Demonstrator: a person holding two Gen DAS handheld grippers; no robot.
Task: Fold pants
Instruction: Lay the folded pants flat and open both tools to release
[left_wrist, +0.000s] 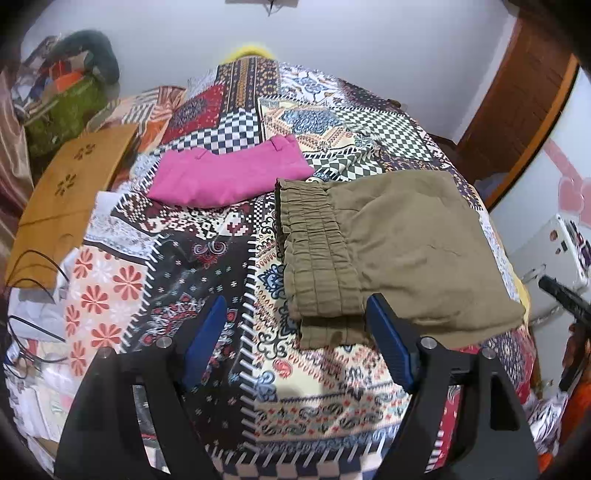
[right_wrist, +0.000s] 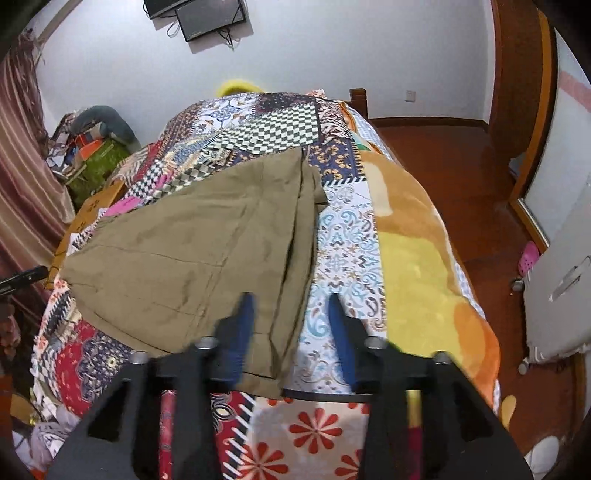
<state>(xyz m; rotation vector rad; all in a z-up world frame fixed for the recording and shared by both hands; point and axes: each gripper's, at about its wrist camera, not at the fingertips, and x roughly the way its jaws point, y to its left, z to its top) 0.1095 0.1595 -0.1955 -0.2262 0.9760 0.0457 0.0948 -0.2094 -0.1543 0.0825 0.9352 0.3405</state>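
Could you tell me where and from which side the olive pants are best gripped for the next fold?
Probably the elastic waistband of the olive pants, from the near side: its corner sits between the open left gripper fingers, thick and easy to pinch. The open right gripper could take the layered hem edge.

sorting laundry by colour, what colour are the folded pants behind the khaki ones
Bright pink, clearest in the left wrist view.

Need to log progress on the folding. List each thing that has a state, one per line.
Olive pants: folded, lying flat on the bedspread, waistband end doubled over.
Pink garment: folded, lying flat beyond the olive pants.
Left claw: open, empty, right finger at the pants' waistband edge.
Right claw: open, empty, straddling the pants' edge.
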